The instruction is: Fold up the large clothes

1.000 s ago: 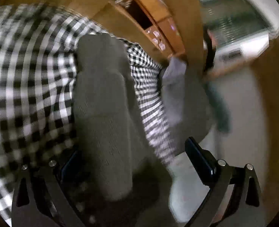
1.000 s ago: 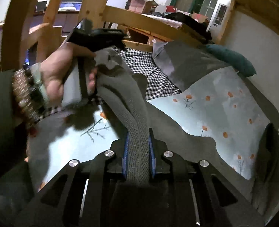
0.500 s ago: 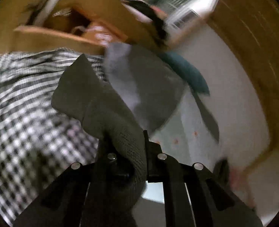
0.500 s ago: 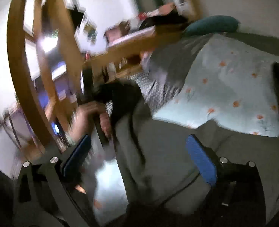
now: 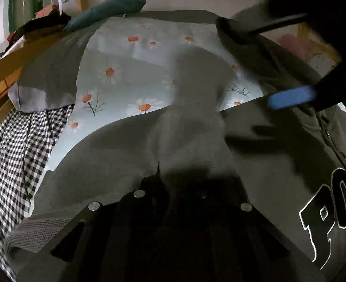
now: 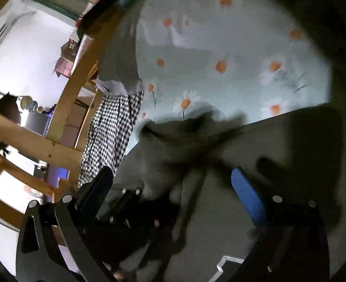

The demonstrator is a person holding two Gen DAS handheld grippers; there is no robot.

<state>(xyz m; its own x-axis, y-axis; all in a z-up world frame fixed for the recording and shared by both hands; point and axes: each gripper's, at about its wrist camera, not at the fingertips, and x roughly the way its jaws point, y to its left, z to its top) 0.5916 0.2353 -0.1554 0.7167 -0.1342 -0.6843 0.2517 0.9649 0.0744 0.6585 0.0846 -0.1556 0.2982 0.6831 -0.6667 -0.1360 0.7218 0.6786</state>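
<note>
Presently, item one: left tongs (image 5: 170, 176), jaws closed tight on a fold of the grey sweatshirt (image 5: 278, 164); the pinched cloth stands up in a blurred hump ahead of the fingers, which it largely covers.

Item two: right tongs (image 6: 173, 185), jaws spread wide with nothing between the pads; blue pad (image 6: 249, 199) on one finger, the other finger dark. They hover just over the sweatshirt, seemingly without pressing it. The same tongs appear blurred at the upper right of the left wrist view.

Item three: grey sweatshirt, spread on the bed over a pale daisy-print sheet (image 5: 130, 70); zip and large outlined letters, cut off at the frame edge, at right.

Item four: black-and-white checked cloth (image 5: 10, 155) beside the sheet at left; teal pillow (image 5: 107, 9) at the far end; wooden bed frame (image 6: 62, 108).

Hard to read: a dark smeared shape in the middle of the right wrist view, motion-blurred.
</note>
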